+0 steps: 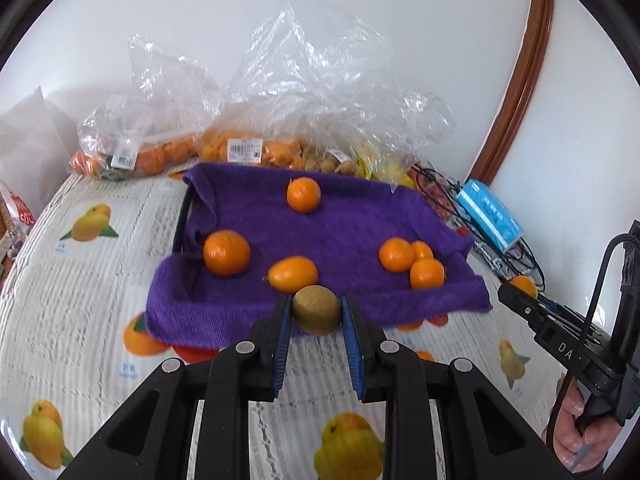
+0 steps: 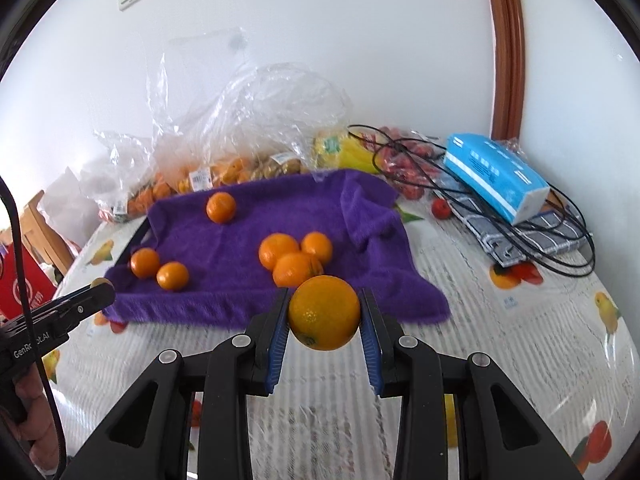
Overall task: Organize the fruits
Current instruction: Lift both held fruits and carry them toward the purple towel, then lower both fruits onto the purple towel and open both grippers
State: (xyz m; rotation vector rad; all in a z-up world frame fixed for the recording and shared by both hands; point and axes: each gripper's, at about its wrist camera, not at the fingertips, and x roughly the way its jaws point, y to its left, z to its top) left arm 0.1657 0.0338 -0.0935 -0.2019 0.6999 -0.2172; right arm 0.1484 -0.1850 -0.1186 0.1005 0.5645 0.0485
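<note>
My left gripper (image 1: 316, 310) is shut on a brown kiwi (image 1: 316, 309) and holds it at the near edge of a purple towel (image 1: 340, 220) that lines a black tray. My right gripper (image 2: 324, 312) is shut on an orange (image 2: 324, 312), also at the towel's (image 2: 248, 300) near edge. Several oranges lie on the towel: one at the back (image 1: 304, 194), one at the left (image 1: 226, 252), an oblong one (image 1: 293, 274) in the middle and a cluster at the right (image 1: 412, 260). The right gripper shows in the left wrist view (image 1: 516, 296), the left gripper in the right wrist view (image 2: 98, 292).
Clear plastic bags of fruit (image 1: 240, 148) stand behind the tray against the white wall. A blue tissue pack (image 2: 496, 176), black cables (image 2: 520, 236) and a striped cloth (image 2: 532, 240) lie at the right. The table has a fruit-print cover (image 1: 80, 280).
</note>
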